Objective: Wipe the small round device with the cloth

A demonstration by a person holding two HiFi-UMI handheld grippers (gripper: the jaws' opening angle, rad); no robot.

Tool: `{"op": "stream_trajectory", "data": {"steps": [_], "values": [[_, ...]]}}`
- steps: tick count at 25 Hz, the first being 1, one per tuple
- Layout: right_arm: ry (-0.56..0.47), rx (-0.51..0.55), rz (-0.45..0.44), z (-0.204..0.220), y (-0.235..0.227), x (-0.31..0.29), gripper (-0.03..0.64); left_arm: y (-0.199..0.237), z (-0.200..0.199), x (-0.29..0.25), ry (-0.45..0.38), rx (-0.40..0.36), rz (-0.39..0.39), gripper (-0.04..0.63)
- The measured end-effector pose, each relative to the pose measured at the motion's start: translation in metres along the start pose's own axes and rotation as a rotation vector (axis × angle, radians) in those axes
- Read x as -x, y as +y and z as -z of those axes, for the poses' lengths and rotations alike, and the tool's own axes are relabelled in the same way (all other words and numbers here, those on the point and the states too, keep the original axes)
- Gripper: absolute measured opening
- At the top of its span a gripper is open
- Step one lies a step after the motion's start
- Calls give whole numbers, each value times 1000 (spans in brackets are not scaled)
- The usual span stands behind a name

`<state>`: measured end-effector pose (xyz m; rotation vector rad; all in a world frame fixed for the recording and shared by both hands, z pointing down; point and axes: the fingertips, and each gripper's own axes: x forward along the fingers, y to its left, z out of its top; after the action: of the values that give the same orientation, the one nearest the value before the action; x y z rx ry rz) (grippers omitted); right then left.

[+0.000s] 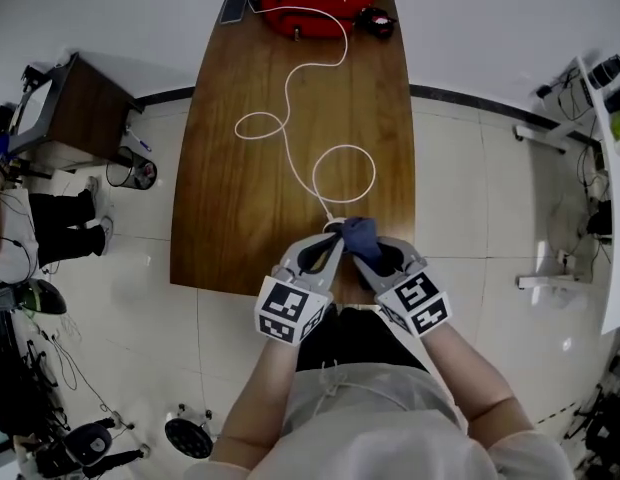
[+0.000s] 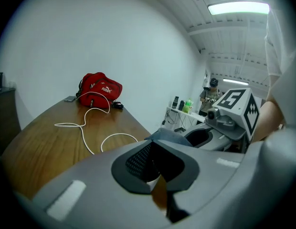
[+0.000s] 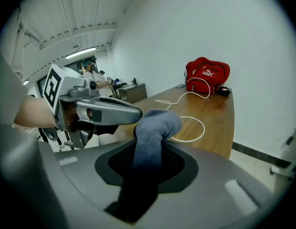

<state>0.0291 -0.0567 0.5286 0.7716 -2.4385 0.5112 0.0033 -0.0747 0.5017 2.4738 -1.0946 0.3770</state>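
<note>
Blue-grey cloth (image 3: 155, 128), soft and thick, is bunched in the closed jaws of my right gripper (image 3: 148, 162). Its rounded end sits right at the tip of my left gripper (image 2: 155, 173), which is shut on a small pale piece I take to be the device (image 1: 334, 226), at the end of the white cable (image 1: 290, 153) over the glossy wooden table (image 1: 240, 198). I judge the wiping is just under way, and I can't tell how much is clean.
</note>
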Motion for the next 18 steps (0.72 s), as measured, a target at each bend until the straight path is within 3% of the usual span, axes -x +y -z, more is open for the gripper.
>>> {"op": "stream_trajectory", "data": {"steps": [4, 7, 10, 12, 15, 18], "values": [[67, -75, -20, 22, -5, -8, 120, 3, 8, -6, 31, 12, 37, 6], [145, -144, -91, 41, -5, -22, 120, 6, 6, -4, 34, 37, 40, 6], [214, -169, -123, 57, -5, -32, 119, 6, 3, -5, 10, 93, 58, 6], [261, -179, -121, 67, -6, -36, 118, 7, 2, -5, -9, 148, 83, 6], [318, -206, -109, 82, -12, -39, 118, 8, 2, -4, -16, 156, 108, 6], [270, -232, -57, 71, -30, -26, 118, 7, 5, -6, -4, 152, 113, 6]]}}
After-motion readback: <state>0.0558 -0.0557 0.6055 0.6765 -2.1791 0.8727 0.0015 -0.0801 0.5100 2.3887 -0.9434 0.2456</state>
